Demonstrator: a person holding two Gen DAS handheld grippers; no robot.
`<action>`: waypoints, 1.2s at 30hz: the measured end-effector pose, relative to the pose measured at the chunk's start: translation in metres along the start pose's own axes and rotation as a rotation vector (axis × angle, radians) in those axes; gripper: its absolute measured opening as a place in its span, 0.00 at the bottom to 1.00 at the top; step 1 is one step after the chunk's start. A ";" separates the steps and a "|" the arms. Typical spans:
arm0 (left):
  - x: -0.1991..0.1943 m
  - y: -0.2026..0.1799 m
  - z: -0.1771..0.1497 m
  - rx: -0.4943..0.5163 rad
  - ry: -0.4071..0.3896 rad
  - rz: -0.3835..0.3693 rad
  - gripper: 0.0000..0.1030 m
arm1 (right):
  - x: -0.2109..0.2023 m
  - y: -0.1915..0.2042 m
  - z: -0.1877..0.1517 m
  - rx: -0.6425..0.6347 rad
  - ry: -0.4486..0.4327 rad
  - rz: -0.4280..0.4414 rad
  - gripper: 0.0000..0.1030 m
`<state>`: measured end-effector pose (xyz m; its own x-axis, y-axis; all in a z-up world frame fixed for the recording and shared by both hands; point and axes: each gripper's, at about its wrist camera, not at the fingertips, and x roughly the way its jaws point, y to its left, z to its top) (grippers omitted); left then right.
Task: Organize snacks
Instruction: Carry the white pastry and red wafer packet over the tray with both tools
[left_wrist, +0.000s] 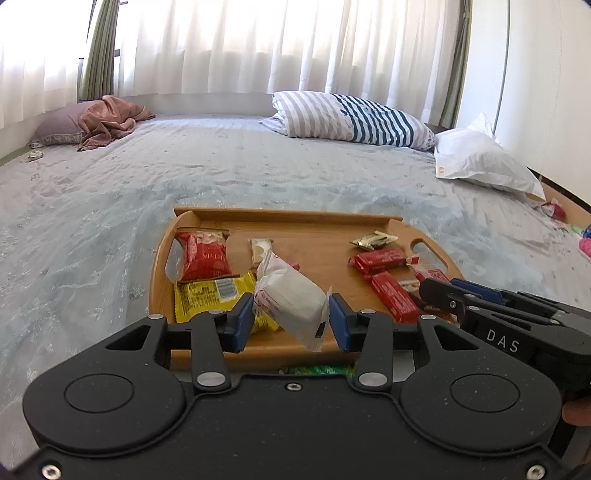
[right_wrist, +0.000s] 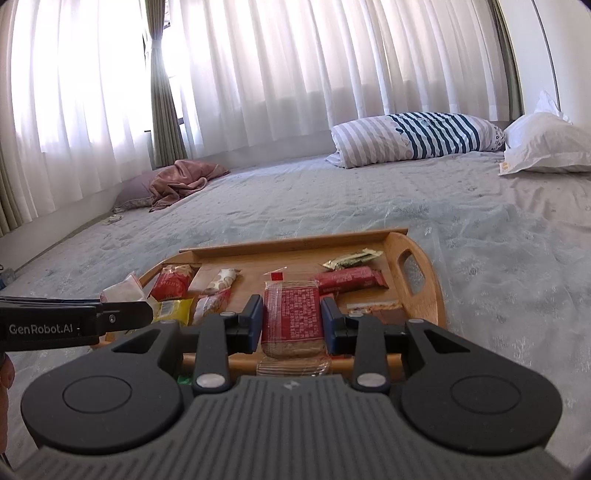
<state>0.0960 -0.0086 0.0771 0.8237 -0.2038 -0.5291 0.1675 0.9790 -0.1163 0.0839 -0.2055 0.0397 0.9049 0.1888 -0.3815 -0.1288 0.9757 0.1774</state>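
Left wrist view, left gripper (left_wrist: 291, 321): its blue pads clamp a white wrapped snack (left_wrist: 290, 299), tilted, one crimped end hanging low. The pack sits above the tray's near edge, so I judge it is being carried to a new spot.

Left wrist view, tray (left_wrist: 288, 216): a wooden tray with cut-out handles rests on the bed (left_wrist: 221, 170). A low rim rings it, which looks meant to keep loose packs from sliding onto the bedspread.

Left wrist view, tray contents: a red nut bag (left_wrist: 205, 256) and a yellow packet (left_wrist: 210, 295) lie on the left; a small beige bar (left_wrist: 260, 249) is in the middle; on the right lie a gold sachet (left_wrist: 375, 239) and two red bars (left_wrist: 380, 260).

Left wrist view, grouping: reds lie close together on the right, which may be sorting by kind, though I cannot be sure.

Right wrist view, right gripper (right_wrist: 291, 321): pads pressed on both sides of a clear pack of biscuits with a red label (right_wrist: 291, 314), held flat and lengthwise over the tray's near rim (right_wrist: 391, 363).

Right wrist view, left gripper: it reaches in from the left with the white snack at its tip.

Right wrist view, open room: bare wood shows at the tray's centre, a likely place for either pack.
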 end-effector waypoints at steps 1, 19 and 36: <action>0.002 0.000 0.002 -0.002 -0.003 0.001 0.40 | 0.002 0.000 0.002 0.000 -0.002 -0.001 0.37; 0.056 0.023 0.052 -0.089 -0.001 0.032 0.40 | 0.054 0.008 0.035 -0.017 0.017 0.014 0.37; 0.142 0.045 0.109 -0.112 0.117 0.016 0.40 | 0.166 -0.015 0.084 0.117 0.294 0.051 0.37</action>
<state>0.2802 0.0077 0.0883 0.7557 -0.1939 -0.6255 0.0880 0.9766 -0.1965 0.2703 -0.1983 0.0494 0.7402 0.2776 -0.6124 -0.1079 0.9480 0.2993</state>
